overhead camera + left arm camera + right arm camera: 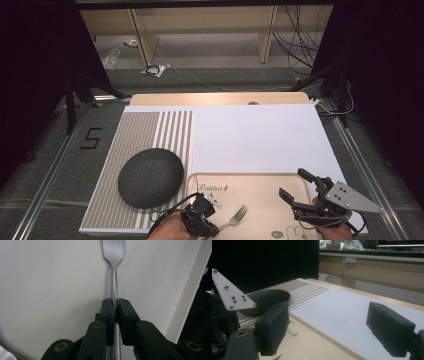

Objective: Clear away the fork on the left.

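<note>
High view, cream tray (pixel 260 180) at the table's near edge, fork (pixel 236 216) lying on its left part, left gripper (pixel 209 204) clamped on the fork's handle, right gripper (pixel 295 187) over the tray's right side, jaws spread with nothing between, dark grey bowl-like lump (pixel 150 177) just left of the tray.

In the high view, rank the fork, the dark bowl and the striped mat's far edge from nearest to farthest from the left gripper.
1. Fork: clamped in the left gripper, on the tray.
2. Dark bowl: just beyond, to the left, on the striped mat.
3. Striped mat's far edge: farthest, up the table.
</note>
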The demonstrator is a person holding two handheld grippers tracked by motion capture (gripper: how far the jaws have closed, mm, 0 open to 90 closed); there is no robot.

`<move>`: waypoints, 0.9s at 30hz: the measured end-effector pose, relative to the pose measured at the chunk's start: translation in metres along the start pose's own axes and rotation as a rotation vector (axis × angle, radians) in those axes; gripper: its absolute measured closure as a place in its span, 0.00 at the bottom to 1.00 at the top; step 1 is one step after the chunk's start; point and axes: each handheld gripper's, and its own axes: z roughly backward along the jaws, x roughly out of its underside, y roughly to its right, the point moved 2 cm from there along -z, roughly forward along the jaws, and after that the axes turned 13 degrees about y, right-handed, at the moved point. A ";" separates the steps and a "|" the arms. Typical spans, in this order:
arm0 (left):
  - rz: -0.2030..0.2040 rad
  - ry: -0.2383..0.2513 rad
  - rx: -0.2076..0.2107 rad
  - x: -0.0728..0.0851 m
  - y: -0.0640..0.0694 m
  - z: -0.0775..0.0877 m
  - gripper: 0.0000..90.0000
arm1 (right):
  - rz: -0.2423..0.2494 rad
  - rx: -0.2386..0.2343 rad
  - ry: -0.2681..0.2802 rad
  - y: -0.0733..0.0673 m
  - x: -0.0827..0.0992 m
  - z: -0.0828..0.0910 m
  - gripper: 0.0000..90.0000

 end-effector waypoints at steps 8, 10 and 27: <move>-0.034 0.075 0.001 -0.007 0.010 0.003 0.59 | 0.000 0.001 -0.003 0.000 0.000 0.000 0.21; -0.075 0.138 0.018 -0.010 0.014 0.004 0.55 | 0.000 0.002 -0.003 0.000 0.000 0.000 0.21; -0.203 0.145 -0.046 -0.006 0.021 -0.014 0.99 | 0.001 0.002 -0.003 0.000 0.000 0.000 0.22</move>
